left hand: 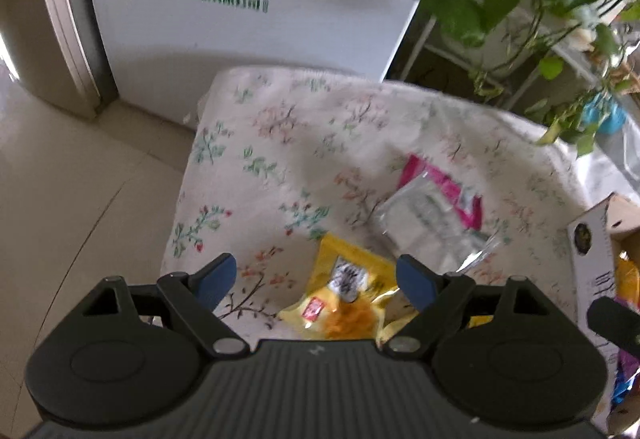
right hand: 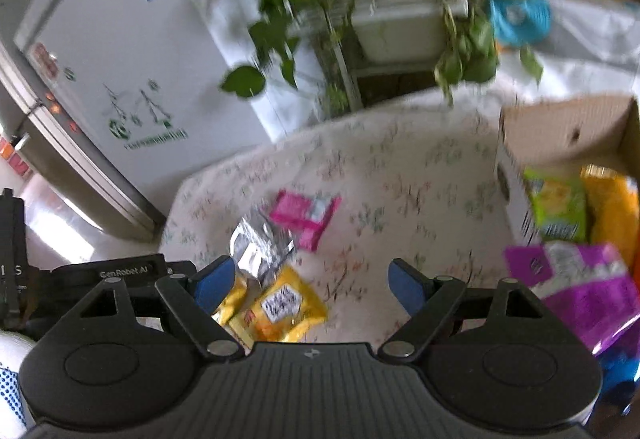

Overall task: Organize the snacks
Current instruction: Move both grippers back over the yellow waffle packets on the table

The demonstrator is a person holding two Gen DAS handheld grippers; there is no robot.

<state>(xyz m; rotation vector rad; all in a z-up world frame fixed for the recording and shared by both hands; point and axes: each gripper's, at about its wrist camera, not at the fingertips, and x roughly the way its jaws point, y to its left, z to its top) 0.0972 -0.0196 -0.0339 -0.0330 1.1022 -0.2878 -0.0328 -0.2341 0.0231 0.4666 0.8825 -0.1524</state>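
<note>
Both grippers are over the floral-cloth desk (left hand: 280,143) now, and neither has anything. The left gripper (left hand: 316,281) stands with its jaws spread and empty, the yellow snack packet (left hand: 352,291) lying flat on the cloth right below the gap. The right gripper (right hand: 308,285) is spread and empty too. Just beyond the yellow packet lies a clear-and-pink packet (left hand: 432,215), the two close together, perhaps overlapping. The cardboard box (right hand: 560,135) sits to the right of the yellow packet, already holding green, orange and purple bags. That yellow packet looks light, crinkly and slippery, so I'd pinch it by a sealed edge rather than across the puffy middle, where the contents could crush.
</note>
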